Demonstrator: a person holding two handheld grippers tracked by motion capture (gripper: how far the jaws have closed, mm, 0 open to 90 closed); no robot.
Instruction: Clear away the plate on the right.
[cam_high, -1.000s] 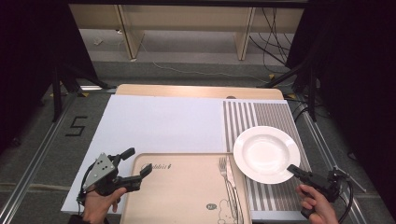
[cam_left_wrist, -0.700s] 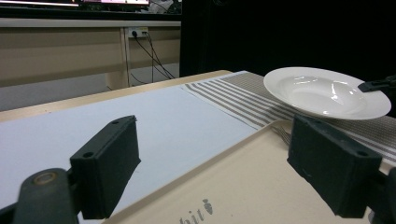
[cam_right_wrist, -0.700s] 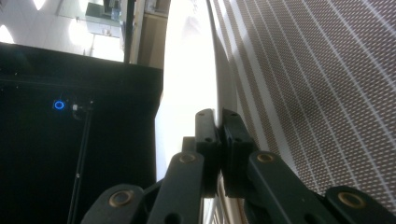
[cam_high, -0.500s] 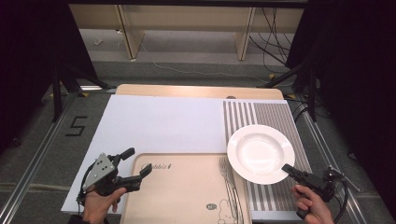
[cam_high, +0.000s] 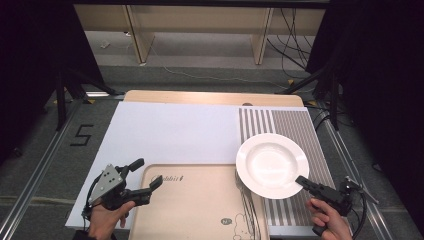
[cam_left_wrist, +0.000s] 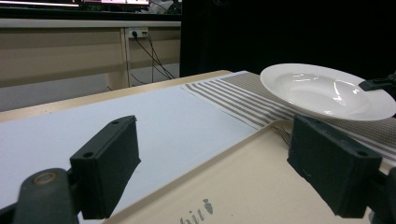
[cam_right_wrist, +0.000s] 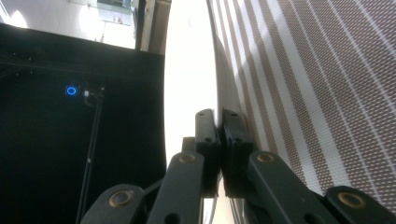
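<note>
High view shows the white plate (cam_high: 272, 165) at about 3 o'clock on the table, partly over the striped mat (cam_high: 292, 127) and partly over the tray (cam_high: 195, 200); the right gripper (cam_high: 302, 181) pinches the plate's rim at 5 o'clock, and in the right gripper view its jaws are squeezed tight on the thin edge, so the plate (cam_right_wrist: 189, 70) can be carried by one side; the plate looks lifted a bit and seems on its way toward the tray; a fork (cam_high: 244, 197) lies on the tray's right side, under the plate's edge, so the plate should stay clear of it; the left gripper (cam_high: 146, 176) sits at 8 o'clock with jaws wide and nothing in them, near the tray's corner, maybe ready to hold the tray steady.
</note>
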